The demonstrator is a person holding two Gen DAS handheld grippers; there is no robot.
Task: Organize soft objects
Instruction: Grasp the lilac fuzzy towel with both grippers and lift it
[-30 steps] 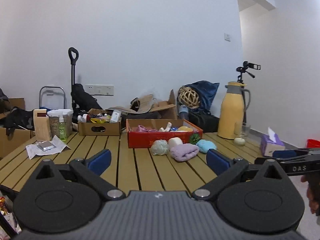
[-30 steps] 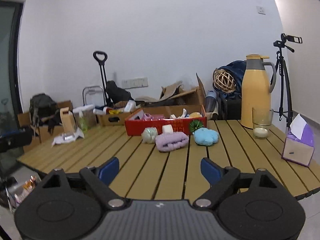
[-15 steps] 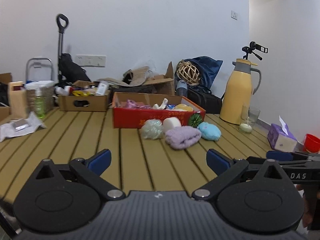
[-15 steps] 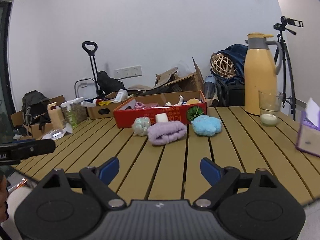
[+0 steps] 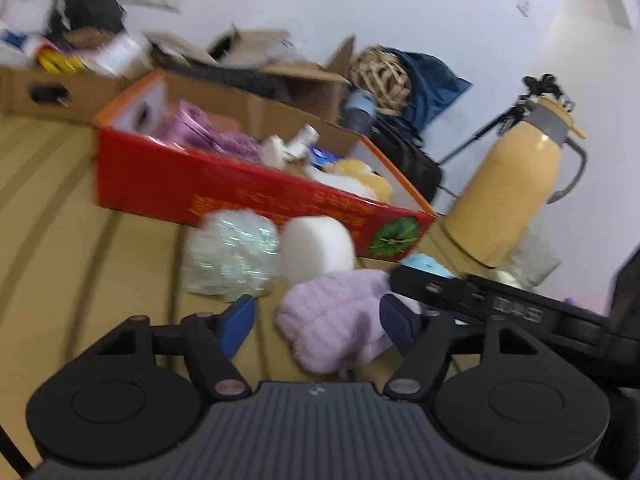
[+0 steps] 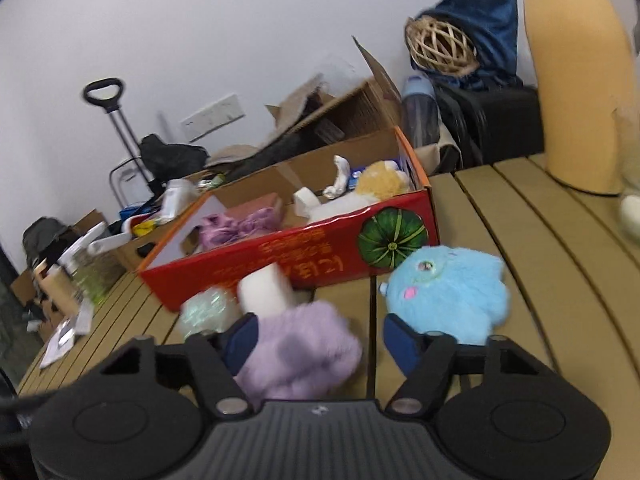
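A red cardboard box (image 5: 224,188) holds several soft toys and cloths on the wooden slat table (image 5: 80,240); it also shows in the right wrist view (image 6: 304,252). In front of it lie a shiny mesh puff (image 5: 228,256), a white sponge (image 5: 316,248), a lilac fluffy cloth (image 5: 336,320) and a blue plush toy (image 6: 448,292). My left gripper (image 5: 316,320) is open, its jaws on either side of the lilac cloth. My right gripper (image 6: 320,340) is open, with the lilac cloth (image 6: 300,356) between its jaws and the blue plush just right of it.
A yellow thermos jug (image 5: 516,196) and a glass (image 5: 532,260) stand to the right on the table. A brown cardboard box (image 5: 52,84) with clutter sits behind left. Bags, a wicker ball (image 6: 440,44) and open cartons stand behind the table.
Both grippers have moved forward and down, close to the soft objects in front of the red box. Both views are now tilted, and the lilac cloth sits between the open jaws.
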